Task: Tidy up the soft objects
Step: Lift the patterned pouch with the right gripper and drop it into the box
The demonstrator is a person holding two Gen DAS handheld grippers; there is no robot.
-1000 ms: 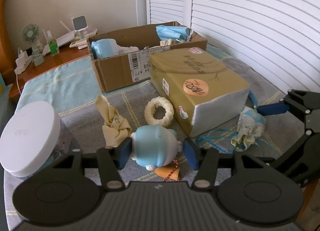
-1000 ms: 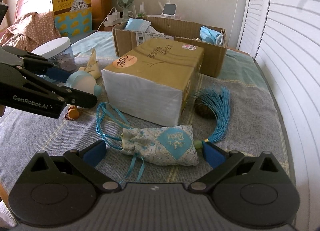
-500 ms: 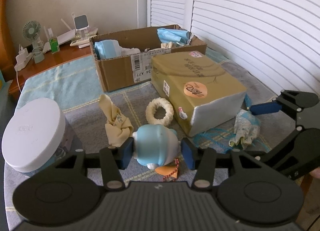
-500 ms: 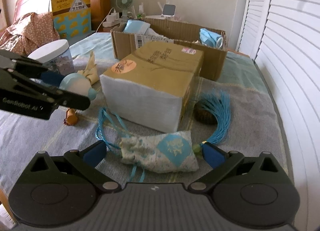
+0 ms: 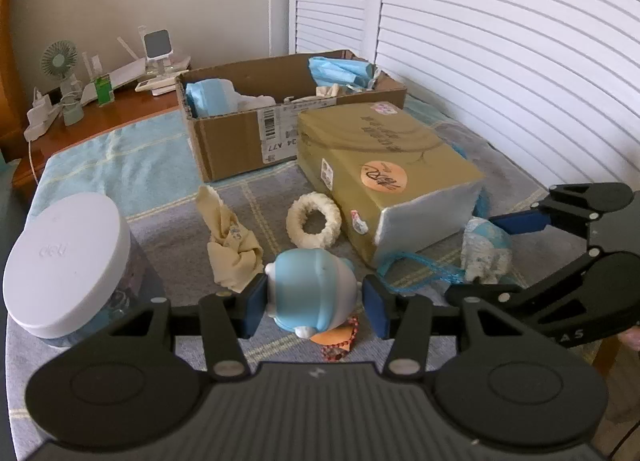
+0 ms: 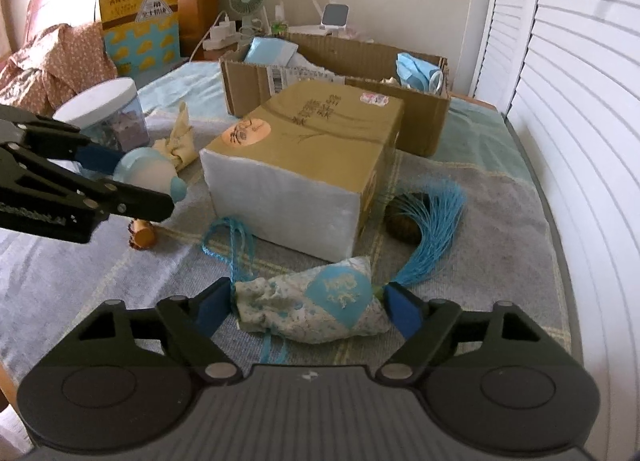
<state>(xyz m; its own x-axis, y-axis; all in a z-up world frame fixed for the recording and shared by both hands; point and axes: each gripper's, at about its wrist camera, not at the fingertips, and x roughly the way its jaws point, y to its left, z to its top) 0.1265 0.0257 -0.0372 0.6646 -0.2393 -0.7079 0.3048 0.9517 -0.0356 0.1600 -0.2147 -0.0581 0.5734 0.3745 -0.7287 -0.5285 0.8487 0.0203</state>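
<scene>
My left gripper (image 5: 316,303) is shut on a blue and white soft toy (image 5: 310,293) and holds it above the cloth; the toy also shows in the right wrist view (image 6: 150,175). My right gripper (image 6: 310,307) is shut on a floral sachet pouch (image 6: 316,311) with a blue cord and tassel (image 6: 432,221), lifted slightly. The pouch shows in the left wrist view (image 5: 486,247). An open cardboard box (image 5: 248,141) with soft items inside stands at the back.
A tan tissue pack (image 5: 384,173) lies in the middle. A white fuzzy ring (image 5: 314,219), a cream cloth bundle (image 5: 230,235), a white-lidded jar (image 5: 66,257) and an orange bell charm (image 5: 334,339) are on the cloth. White shutters stand at the right.
Both grippers have closed on their objects and risen: the left with the blue toy, leaving the orange charm below, the right with the pouch.
</scene>
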